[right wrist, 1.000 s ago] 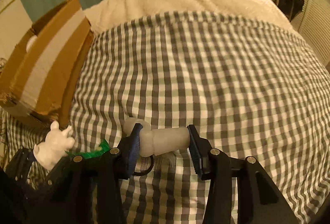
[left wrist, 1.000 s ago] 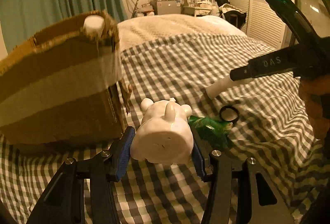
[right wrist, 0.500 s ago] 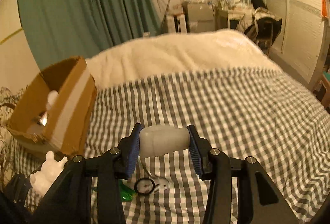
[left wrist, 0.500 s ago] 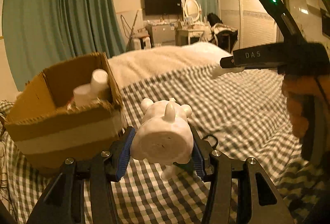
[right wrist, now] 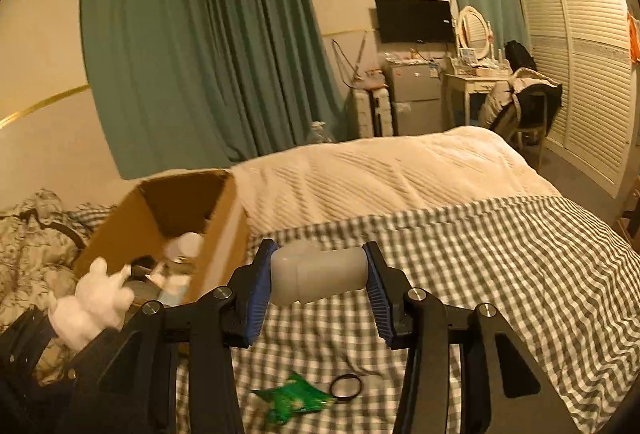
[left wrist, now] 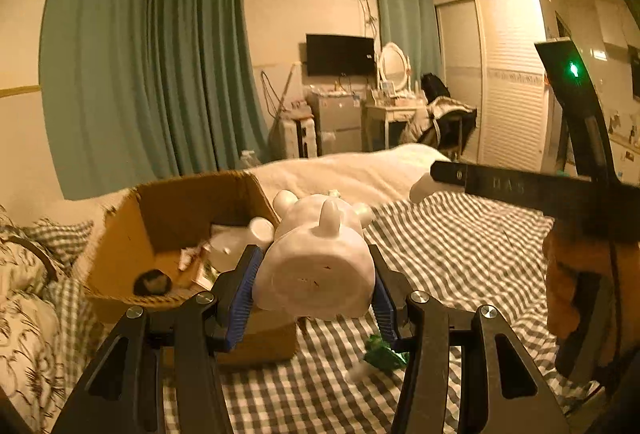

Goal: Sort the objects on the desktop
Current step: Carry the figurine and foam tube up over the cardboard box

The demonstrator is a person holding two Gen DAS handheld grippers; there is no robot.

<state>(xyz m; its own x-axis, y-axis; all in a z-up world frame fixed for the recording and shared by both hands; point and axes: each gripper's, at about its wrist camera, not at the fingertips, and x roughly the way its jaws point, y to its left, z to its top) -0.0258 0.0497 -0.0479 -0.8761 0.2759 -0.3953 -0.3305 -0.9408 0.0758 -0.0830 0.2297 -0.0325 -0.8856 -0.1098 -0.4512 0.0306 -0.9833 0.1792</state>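
Observation:
My left gripper (left wrist: pixel 314 280) is shut on a white animal figurine (left wrist: pixel 316 266), held base toward the camera, just right of the open cardboard box (left wrist: pixel 120 246). The same figurine (right wrist: pixel 94 304) shows at the lower left of the right wrist view. My right gripper (right wrist: pixel 319 276) is shut on a pale, rounded bottle-like piece (right wrist: pixel 318 274), held sideways above the checked bedspread (right wrist: pixel 500 274). The box (right wrist: pixel 216 246) sits to its left with white bottles and small items inside. In the left wrist view the right gripper's body (left wrist: pixel 520 190) crosses at right, held by a hand (left wrist: pixel 568 294).
A green wrapper (right wrist: pixel 294 400) and a black ring (right wrist: pixel 346 382) lie on the bedspread below the right gripper. A cream blanket (right wrist: pixel 380 174) covers the far half of the bed. Patterned pillows (left wrist: pixel 24 314) lie left of the box. Curtains, a dresser and a wardrobe stand beyond.
Both grippers have risen from the bedspread with their objects still held and tilted up toward level. The box's inside has come into view, and the wrapper and ring lie farther below.

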